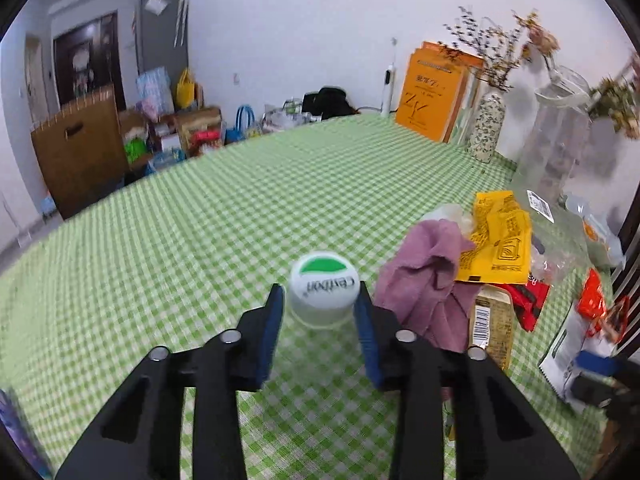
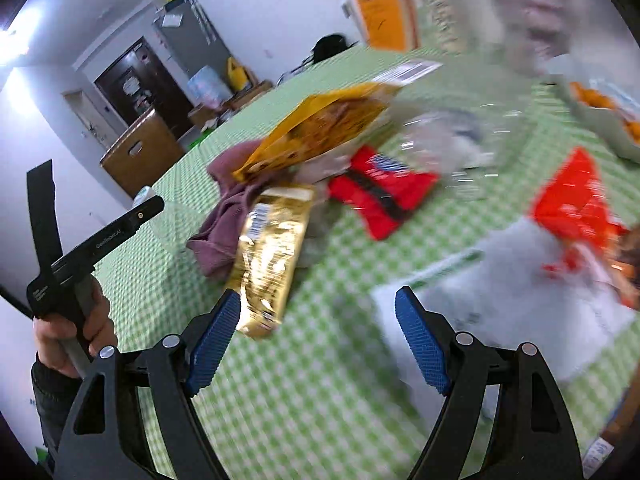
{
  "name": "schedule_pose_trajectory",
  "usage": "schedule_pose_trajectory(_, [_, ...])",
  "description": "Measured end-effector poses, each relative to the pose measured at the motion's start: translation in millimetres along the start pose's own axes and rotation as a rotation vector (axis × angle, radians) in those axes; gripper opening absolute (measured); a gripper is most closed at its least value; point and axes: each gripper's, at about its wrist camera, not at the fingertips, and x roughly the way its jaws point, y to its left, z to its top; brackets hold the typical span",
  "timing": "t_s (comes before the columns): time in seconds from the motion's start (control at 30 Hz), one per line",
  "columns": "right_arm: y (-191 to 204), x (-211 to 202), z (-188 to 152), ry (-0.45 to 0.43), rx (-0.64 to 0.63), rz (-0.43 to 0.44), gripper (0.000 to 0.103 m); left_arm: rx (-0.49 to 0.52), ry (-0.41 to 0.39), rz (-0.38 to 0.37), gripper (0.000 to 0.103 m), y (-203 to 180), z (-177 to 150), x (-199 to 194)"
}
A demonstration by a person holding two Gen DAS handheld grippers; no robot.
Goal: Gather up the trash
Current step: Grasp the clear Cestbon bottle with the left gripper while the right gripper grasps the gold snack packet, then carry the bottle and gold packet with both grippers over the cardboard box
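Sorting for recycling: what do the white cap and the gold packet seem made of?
White cap: likely moulded plastic, smooth, with printed lettering and a green patch. Gold packet: looks like metallised film, shiny and crinkled, with a barcode label; possibly true foil.

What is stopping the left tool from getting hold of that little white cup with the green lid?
Nothing visible. The left tool already has a finger on each side of the white cup, with only checked tablecloth beneath. The purple cloth lies off to the side.
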Motion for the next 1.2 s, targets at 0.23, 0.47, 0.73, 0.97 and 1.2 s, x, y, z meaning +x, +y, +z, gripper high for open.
schedule_pose_trajectory(0.23, [37,44,6,0.034,-0.018,-0.064,0.077,-0.066,-0.04,-0.04,0.031,12,9,-25])
schedule_pose_trajectory(0.47, [66,78,3,0.057,-0.081,-0.211,0.077,-0.117,-0.095,-0.074,0.031,25,16,-49])
schedule_pose_trajectory(0.73, [62,73,4,0.033,-0.103,-0.263,0.047,-0.102,-0.097,-0.067,0.031,21,19,-52])
schedule_pose_trajectory(0.97, [47,26,-8,-0.009,-0.129,-0.258,0.035,-0.104,-0.108,-0.103,0.031,18,20,-61])
schedule_pose_trajectory(1.2, [45,-27,-20,-0.092,-0.148,-0.206,0.034,-0.067,-0.123,-0.139,0.031,2,20,-73])
